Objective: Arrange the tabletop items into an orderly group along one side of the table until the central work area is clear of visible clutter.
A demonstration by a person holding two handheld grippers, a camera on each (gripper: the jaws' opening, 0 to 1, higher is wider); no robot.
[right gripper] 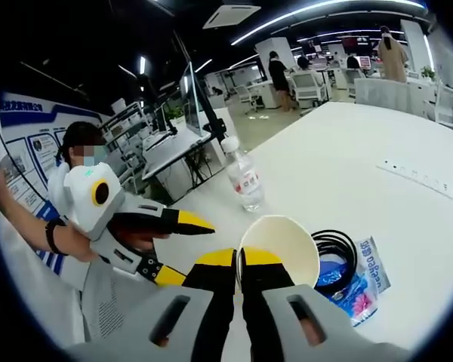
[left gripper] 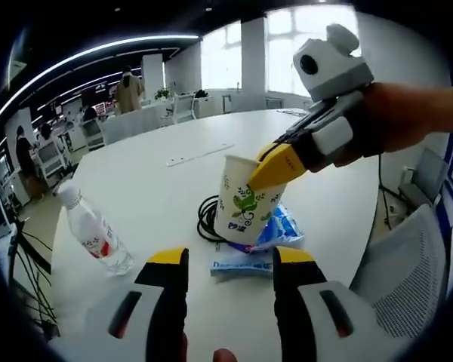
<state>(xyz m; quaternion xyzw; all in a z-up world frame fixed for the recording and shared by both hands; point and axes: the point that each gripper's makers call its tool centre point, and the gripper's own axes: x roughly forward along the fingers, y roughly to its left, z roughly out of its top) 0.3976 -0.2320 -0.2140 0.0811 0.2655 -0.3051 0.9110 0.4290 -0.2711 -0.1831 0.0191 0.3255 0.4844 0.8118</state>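
A white paper cup with a green leaf print stands a little tilted at the middle of the white table, by a black cable coil and blue packets. My right gripper comes in from the right, shut on the cup's rim. In the right gripper view its jaws pinch the near rim of the cup. My left gripper is open just short of the cup, with nothing between its fingers, and it appears at the left as left gripper.
A clear water bottle with a red label stands left of the cup, also seen as bottle. A white power strip lies farther back. Office chairs flank the table's right edge. Desks and people are in the background.
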